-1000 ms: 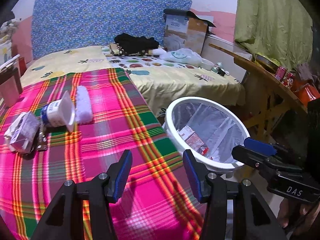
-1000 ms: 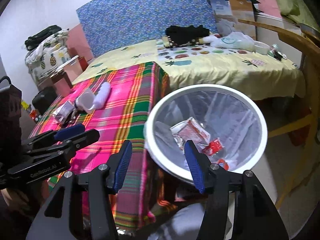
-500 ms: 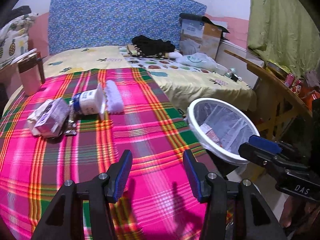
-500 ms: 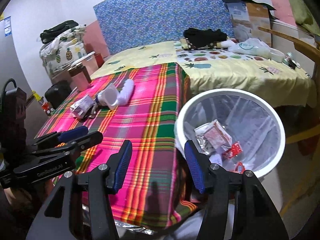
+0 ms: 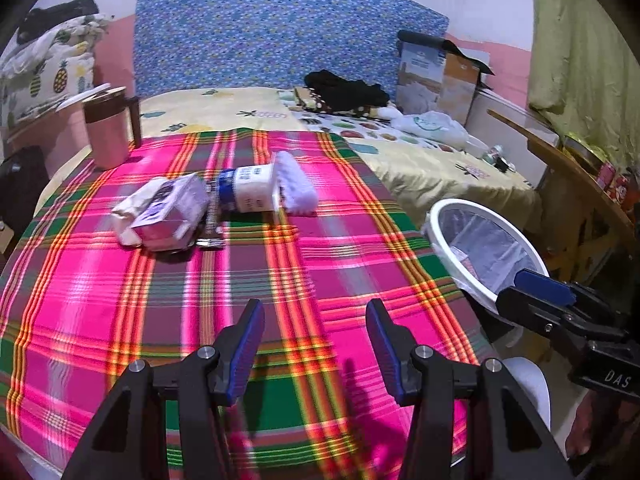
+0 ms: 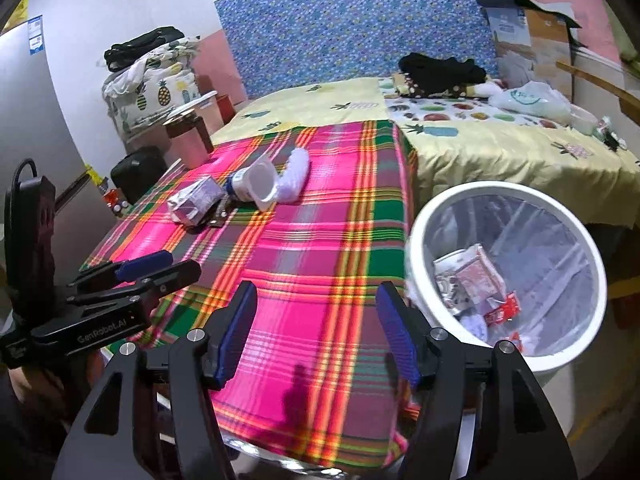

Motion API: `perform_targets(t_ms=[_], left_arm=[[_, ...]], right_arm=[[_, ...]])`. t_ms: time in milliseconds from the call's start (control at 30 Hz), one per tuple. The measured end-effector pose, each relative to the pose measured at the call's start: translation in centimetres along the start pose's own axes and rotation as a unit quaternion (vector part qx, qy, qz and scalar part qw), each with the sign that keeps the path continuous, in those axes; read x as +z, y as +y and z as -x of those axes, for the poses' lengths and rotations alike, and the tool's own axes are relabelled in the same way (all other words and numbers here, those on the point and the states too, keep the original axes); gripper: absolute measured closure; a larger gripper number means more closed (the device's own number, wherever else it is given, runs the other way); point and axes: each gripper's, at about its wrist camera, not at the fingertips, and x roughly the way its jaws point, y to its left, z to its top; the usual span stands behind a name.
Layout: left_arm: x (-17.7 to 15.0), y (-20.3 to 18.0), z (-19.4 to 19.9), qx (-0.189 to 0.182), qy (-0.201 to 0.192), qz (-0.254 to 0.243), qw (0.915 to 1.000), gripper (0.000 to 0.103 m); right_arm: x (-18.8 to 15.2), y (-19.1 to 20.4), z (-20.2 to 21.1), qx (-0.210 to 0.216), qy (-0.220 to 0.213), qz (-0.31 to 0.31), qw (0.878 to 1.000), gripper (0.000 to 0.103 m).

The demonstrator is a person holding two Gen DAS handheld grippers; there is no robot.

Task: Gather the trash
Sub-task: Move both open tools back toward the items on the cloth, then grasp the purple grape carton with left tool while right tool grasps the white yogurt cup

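Observation:
On the pink plaid tablecloth [image 5: 320, 272] lies a cluster of trash: a crumpled purple-and-white carton [image 5: 164, 212] [image 6: 196, 202], a tipped white cup with a blue label [image 5: 250, 194] [image 6: 254, 186], a fuzzy white piece [image 5: 296, 192] [image 6: 294, 176] and a small dark wrapper [image 5: 210, 236]. A white bin [image 5: 438, 232] [image 6: 416, 280] with a clear liner stands at the table's right edge, with wrappers inside. My left gripper [image 5: 316, 338] hovers open and empty over the near cloth. My right gripper [image 6: 318, 328] is empty, its jaws opening, between cloth and bin.
A pink mug with a brown lid [image 5: 106, 132] stands at the table's far left. Behind lies a yellow-sheeted bed [image 5: 420, 168] with black clothes, a plastic bag and a cardboard box [image 5: 436, 72]. A wooden side table [image 5: 560, 168] with cans stands right of the bin.
Both grippers swung left, away from the bin and over the plaid cloth. The trash cluster now sits nearer the middle of both views. The right jaws stand wider apart.

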Motion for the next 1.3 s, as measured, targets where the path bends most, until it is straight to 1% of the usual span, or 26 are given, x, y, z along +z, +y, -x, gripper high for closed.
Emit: perform_targets(t_ms=[233, 367, 433, 500, 567, 600, 633, 733, 933, 1200, 1233, 1267, 1300], left_arm=[[0.5, 2.4, 0.8, 0.021, -0.014, 0.015, 0.9996, 0.051], [0.9, 3.9, 1.0, 0.032, -0.019, 0.022, 0.9991, 0.051], [1.3, 4.6, 1.0, 0.037, -0.02, 0.029, 0.9987, 0.051], [1.5, 5.5, 1.0, 0.043, -0.022, 0.036, 0.9982, 0.051], [1.8, 6.6, 1.0, 0.049, -0.024, 0.041, 0.9977, 0.051], [1.9, 7.0, 1.0, 0.052, -0.025, 0.043, 0.9974, 0.051], [2.1, 7.3, 1.0, 0.053, -0.026, 0.045, 0.9972, 0.051], [2.7, 8.6, 0.6, 0.058, -0.026, 0.051, 0.9967, 0.051], [4.0, 10.5, -0.7, 0.057, -0.022, 0.06, 0.9964, 0.05], [5.1, 12.4, -3.7, 0.047, -0.01, 0.065, 0.9967, 0.05], [5.2, 12.6, -4.1, 0.044, -0.009, 0.065, 0.9969, 0.049], [5.3, 12.6, -4.3, 0.043, -0.009, 0.064, 0.997, 0.045], [5.3, 12.7, -4.6, 0.044, -0.008, 0.063, 0.997, 0.044]], right_arm=[[0.7, 1.8, -0.7, 0.02, 0.004, 0.025, 0.999, 0.04], [1.3, 2.4, -1.2, 0.029, 0.009, 0.03, 0.999, 0.041], [1.6, 2.9, -1.4, 0.032, 0.007, 0.038, 0.999, 0.046], [1.9, 3.2, -1.6, 0.036, 0.006, 0.043, 0.998, 0.046], [2.2, 3.6, -1.9, 0.038, 0.005, 0.046, 0.998, 0.049], [2.3, 3.7, -2.2, 0.041, 0.007, 0.048, 0.998, 0.056], [2.5, 3.9, -2.4, 0.044, 0.009, 0.05, 0.998, 0.058], [2.8, 4.2, -3.0, 0.049, 0.013, 0.051, 0.997, 0.058], [3.7, 4.7, -4.1, 0.056, 0.016, 0.053, 0.997, 0.06], [4.7, 5.2, -5.8, 0.067, 0.023, 0.054, 0.996, 0.06], [4.8, 5.2, -6.0, 0.068, 0.023, 0.055, 0.996, 0.06], [4.9, 5.3, -6.2, 0.069, 0.025, 0.056, 0.996, 0.06], [5.0, 5.4, -6.5, 0.07, 0.026, 0.057, 0.996, 0.06]])
